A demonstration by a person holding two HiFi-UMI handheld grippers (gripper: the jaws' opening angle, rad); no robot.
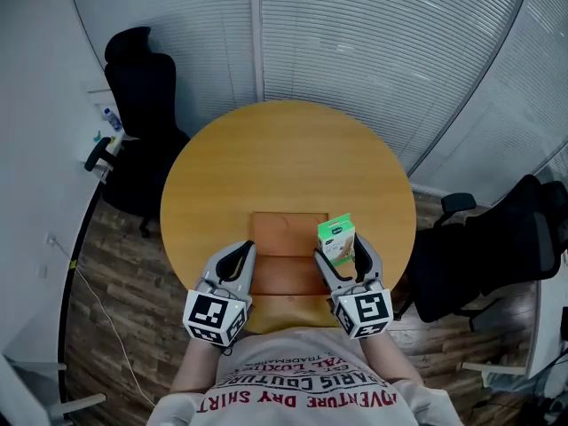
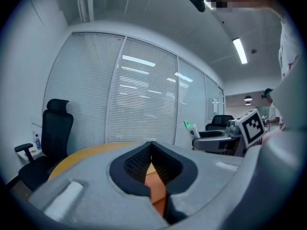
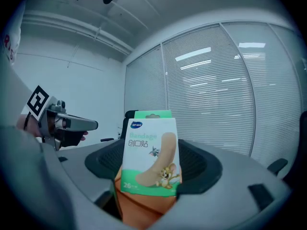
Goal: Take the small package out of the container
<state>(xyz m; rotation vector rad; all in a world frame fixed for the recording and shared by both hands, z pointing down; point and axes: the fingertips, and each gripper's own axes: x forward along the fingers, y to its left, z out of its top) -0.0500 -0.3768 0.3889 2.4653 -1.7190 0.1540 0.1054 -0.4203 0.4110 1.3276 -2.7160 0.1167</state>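
Observation:
A small green-and-white bandage package [image 1: 337,237] [image 3: 151,152] stands upright between the jaws of my right gripper [image 1: 340,256] [image 3: 152,150], which is shut on it, above the right edge of a flat orange-brown container [image 1: 286,238] at the table's near side. The container's orange surface [image 3: 144,207] shows below the package. My left gripper [image 1: 240,256] [image 2: 151,145] rests at the container's left edge, shut with nothing between its pads. In the left gripper view the package [image 2: 192,129] and right gripper [image 2: 223,139] appear at the right.
The round wooden table [image 1: 284,153] stands before a wall of window blinds. A black office chair [image 1: 142,87] is at the far left and another [image 1: 497,247] at the right. The floor is wood plank.

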